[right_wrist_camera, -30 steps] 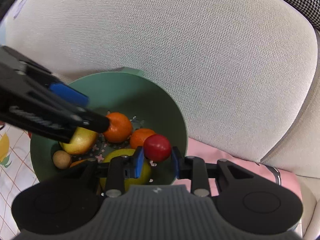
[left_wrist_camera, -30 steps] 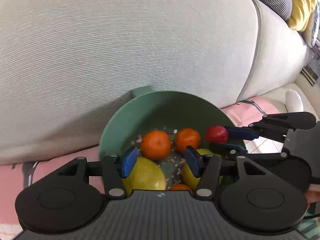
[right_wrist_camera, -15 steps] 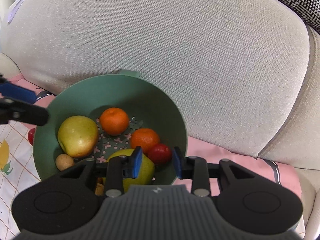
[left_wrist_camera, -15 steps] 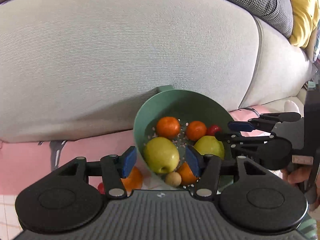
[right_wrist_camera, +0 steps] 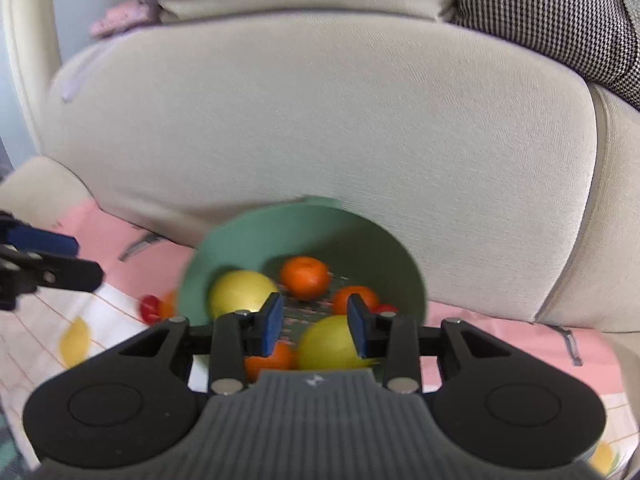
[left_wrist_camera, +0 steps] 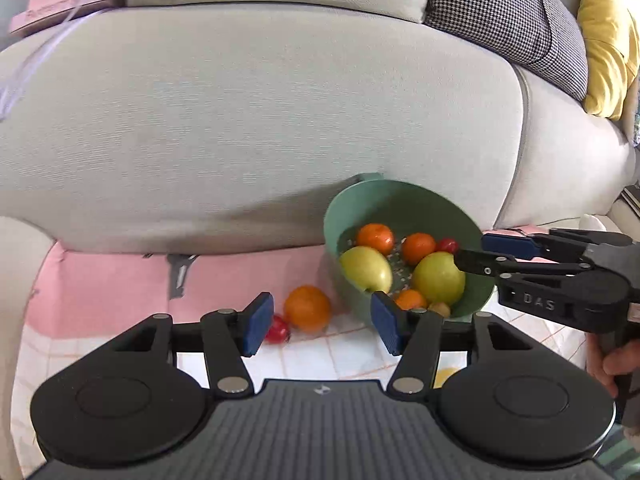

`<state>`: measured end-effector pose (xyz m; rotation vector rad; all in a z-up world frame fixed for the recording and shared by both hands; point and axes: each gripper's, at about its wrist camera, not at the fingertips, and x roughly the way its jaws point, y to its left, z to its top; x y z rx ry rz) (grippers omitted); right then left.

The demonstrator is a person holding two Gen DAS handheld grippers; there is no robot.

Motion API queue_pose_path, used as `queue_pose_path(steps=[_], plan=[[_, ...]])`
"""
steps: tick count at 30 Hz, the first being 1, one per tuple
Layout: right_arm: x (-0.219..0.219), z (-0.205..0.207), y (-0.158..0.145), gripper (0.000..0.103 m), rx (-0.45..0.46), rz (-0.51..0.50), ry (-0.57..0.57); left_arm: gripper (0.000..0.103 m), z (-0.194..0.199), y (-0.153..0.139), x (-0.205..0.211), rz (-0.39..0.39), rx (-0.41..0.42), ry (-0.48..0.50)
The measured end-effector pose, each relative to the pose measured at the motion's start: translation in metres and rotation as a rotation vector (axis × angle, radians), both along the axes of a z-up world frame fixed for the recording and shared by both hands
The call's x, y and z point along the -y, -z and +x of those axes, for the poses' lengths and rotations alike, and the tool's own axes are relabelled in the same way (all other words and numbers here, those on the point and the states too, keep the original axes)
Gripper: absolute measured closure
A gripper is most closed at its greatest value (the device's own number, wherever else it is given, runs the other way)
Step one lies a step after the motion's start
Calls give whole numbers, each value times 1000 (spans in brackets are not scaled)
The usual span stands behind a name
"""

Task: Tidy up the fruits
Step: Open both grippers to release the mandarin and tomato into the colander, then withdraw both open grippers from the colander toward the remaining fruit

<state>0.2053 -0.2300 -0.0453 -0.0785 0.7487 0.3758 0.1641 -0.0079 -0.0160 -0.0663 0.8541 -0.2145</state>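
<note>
A green colander bowl leans against the sofa and holds two yellow-green apples, several oranges and a small red fruit. It also shows in the right wrist view. An orange and a small red fruit lie on the cloth left of the bowl. My left gripper is open and empty, short of these two fruits. My right gripper is open and empty in front of the bowl; it also shows in the left wrist view.
The beige sofa back rises right behind the bowl. A houndstooth cushion and a yellow cushion lie at upper right. A pink and white checked cloth covers the seat.
My right gripper let go of the small red fruit into the bowl and drew back. My left gripper drew back and left, so the orange and red fruit on the cloth came into view.
</note>
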Motion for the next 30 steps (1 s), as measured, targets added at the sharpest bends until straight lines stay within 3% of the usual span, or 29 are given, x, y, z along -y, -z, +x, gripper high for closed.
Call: queue_pose_path(steps=[10,15,21,23,25,30], plan=[[-34,-63,0,66,30,132,41,36,-36,8,-37,2,11,-127],[-60,-83,12,66,64,107,45,36,-46,21,-60,-59,-11,-182],[-80,-86,31,66,57,71,32,35,-48,43,-78,-189,-41,-236],[-85,-85,37,65,51,55,30,35,-47,49,-80,-208,-49,-236],[-88,-85,41,55,49,49,32,35,-47,53,-81,-215,-50,-233],[-98,-80,49,55,50,40,22,35,-43,65,-84,-224,-66,-230]])
